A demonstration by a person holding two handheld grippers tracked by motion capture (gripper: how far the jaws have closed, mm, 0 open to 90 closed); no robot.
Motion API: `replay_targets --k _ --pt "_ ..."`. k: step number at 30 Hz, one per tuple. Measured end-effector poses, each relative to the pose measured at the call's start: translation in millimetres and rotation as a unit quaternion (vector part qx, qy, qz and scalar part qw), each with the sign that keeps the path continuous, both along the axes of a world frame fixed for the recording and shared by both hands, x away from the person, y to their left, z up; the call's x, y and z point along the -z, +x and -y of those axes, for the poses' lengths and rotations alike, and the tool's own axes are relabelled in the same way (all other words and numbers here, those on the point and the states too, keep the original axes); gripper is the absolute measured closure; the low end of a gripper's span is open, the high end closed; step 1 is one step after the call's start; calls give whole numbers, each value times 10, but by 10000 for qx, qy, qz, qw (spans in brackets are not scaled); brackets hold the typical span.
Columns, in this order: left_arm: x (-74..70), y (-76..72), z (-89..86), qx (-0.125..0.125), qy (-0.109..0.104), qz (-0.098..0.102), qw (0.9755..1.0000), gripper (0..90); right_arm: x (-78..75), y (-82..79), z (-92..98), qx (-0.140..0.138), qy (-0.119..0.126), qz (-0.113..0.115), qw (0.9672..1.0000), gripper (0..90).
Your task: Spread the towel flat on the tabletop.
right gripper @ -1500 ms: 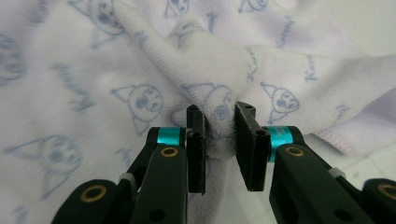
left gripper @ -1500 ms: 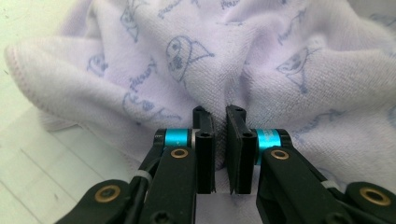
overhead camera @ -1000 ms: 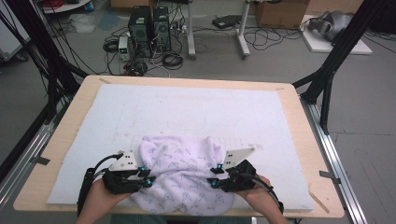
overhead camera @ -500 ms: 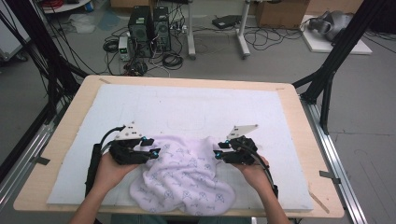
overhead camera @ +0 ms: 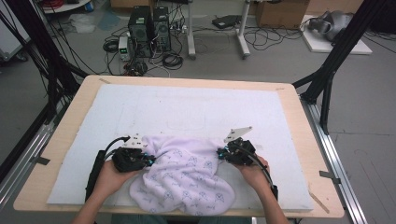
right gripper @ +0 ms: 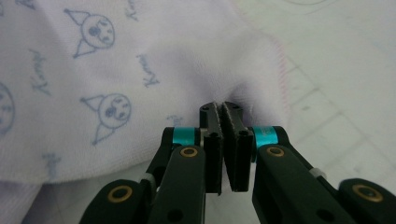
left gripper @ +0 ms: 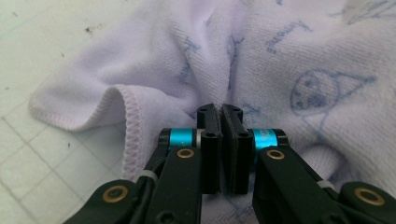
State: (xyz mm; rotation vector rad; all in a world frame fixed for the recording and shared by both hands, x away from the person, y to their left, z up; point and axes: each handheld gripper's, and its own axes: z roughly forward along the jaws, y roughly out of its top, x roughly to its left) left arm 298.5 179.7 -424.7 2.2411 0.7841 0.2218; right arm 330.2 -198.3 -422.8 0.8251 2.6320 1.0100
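A pale lilac towel [overhead camera: 184,175] printed with small blue cartoon faces lies crumpled on the near middle of the white mat [overhead camera: 196,112]. My left gripper [overhead camera: 148,160] is at the towel's left edge. Its jaws have just been closing and are shut on a fold of the towel [left gripper: 280,60] beside the stitched hem, with the left gripper [left gripper: 221,109] pointing into the cloth. My right gripper [overhead camera: 219,153] is at the towel's right edge. Its jaws have also just been closing. The right gripper [right gripper: 220,108] pinches a thin fold of the towel [right gripper: 93,93] near the pink-stitched hem.
The white mat covers a wooden table [overhead camera: 56,149] with bare rims at left, right and front. Black frame posts [overhead camera: 327,79] stand at the table's far corners. Computer towers [overhead camera: 149,23] and cables sit on the floor beyond.
Both hands moved away from the near edge and outward to the towel's sides. Both grippers' jaws then closed on the cloth, and the towel's far edge spread wider.
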Motion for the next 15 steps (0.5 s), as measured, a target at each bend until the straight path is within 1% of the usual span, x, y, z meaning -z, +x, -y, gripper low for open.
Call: replay_targets --k 1,2,5,6,7,8,9,10,11,12,13,15 --pt "1 -21 -15 7 -26 14 10000 859 -34 -5 37 36 20 42 10000 872" --pt "-1 -41 -29 29 -52 -7 10000 859 -34 -5 37 36 20 42 10000 872" --pt "-27 -108 -43 71 -89 18 9999 861 -135 -19 140 131 93 176 9997 872" --pt "-41 -122 -45 95 -108 23 9999 859 -146 -19 158 152 111 173 9997 872" --pt "-61 -132 -48 86 -152 47 9998 852 -143 -18 160 137 97 118 9998 870" --pt "-87 -129 -61 71 -226 71 9997 827 -130 -17 153 111 23 96 9999 864" --pt "-120 -118 -79 36 -345 49 9994 763 -114 -11 150 88 -1 83 9999 831" --pt "-154 -96 -96 22 -526 35 9986 686 -98 -3 162 95 166 22 9998 734" --pt "-198 -71 -116 -7 -652 72 9978 658 -96 -3 174 120 258 16 9996 697" --pt "-242 -42 -132 -80 -735 115 9972 636 -92 2 182 161 314 12 9994 662" --pt "-287 -4 -143 -150 -751 155 9969 636 -92 2 182 161 314 12 9994 662" --pt "-361 90 -159 -255 -745 241 9966 624 -74 11 199 239 333 -33 9992 623"
